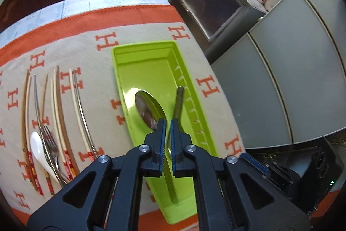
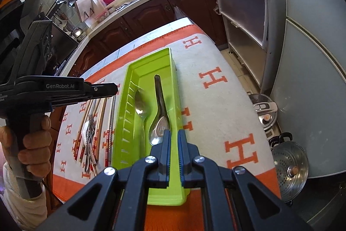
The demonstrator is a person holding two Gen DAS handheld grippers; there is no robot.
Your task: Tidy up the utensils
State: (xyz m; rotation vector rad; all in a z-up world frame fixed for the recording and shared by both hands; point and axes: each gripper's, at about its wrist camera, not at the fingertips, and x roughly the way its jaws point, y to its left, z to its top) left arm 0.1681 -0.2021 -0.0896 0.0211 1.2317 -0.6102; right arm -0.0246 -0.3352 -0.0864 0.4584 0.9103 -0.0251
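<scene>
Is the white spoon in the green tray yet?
No, the white spoon lies on the cloth among the chopsticks, outside the tray.

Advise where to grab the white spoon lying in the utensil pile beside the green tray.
Take the white spoon by its bowl end, coming straight down from above with the fingers across the bowl's width. The bowl lies clear on the cloth, while the handle is crossed by the forks and hemmed in by chopsticks, so a handle grip would likely drag those along.
</scene>
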